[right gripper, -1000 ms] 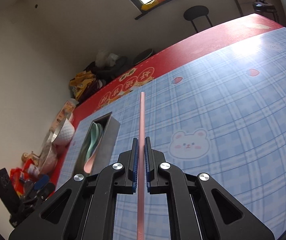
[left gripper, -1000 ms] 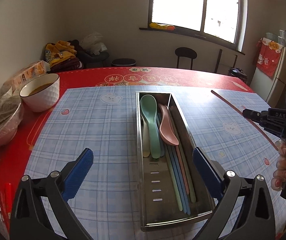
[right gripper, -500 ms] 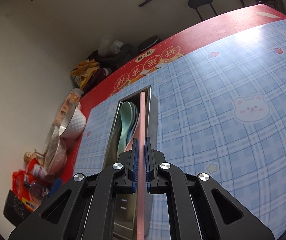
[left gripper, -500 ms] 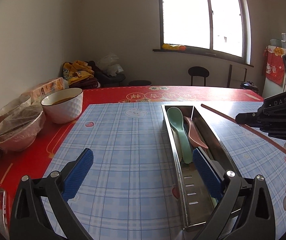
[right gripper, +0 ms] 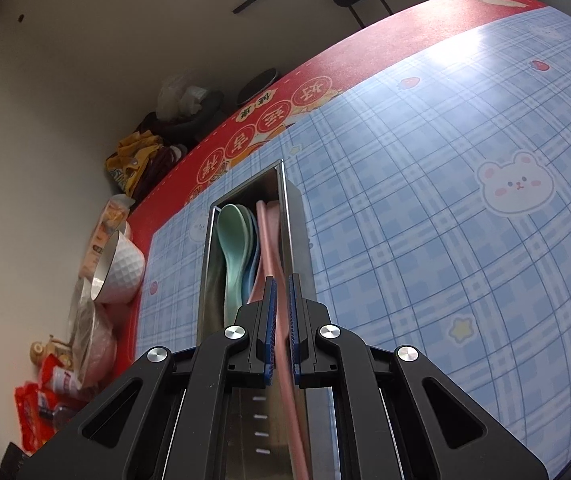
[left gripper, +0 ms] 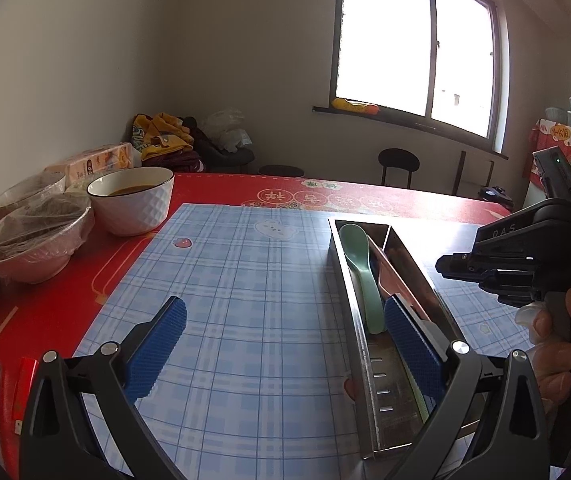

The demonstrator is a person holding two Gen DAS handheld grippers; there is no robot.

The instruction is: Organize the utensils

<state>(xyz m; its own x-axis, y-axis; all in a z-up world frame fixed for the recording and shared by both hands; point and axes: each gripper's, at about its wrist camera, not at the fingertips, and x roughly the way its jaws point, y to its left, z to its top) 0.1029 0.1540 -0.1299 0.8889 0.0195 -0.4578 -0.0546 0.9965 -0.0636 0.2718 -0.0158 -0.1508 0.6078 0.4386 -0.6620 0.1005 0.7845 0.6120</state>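
Note:
A long steel utensil tray [left gripper: 365,344] [right gripper: 297,232] lies on the blue plaid mat, holding a green spoon [left gripper: 359,260] [right gripper: 231,248], a pink spoon and several coloured chopsticks. My right gripper [right gripper: 280,320] hovers directly over the tray; its pads have parted slightly and a pink chopstick [right gripper: 269,248] lies between them, its far end down in the tray. The same gripper shows in the left wrist view [left gripper: 457,270] at the right. My left gripper [left gripper: 285,344] is open and empty, low over the mat, its right finger [left gripper: 413,348] over the tray.
A white bowl of broth [left gripper: 131,206] [right gripper: 119,264] and plastic-covered bowls [left gripper: 33,244] stand on the red tablecloth at the left, with snack packets [right gripper: 41,396] near them. A stool [left gripper: 398,166] and a window are beyond the table.
My right gripper carried the pink chopstick left over the tray and lowered it; its pads have opened a little. The left gripper dropped lower and shifted left.

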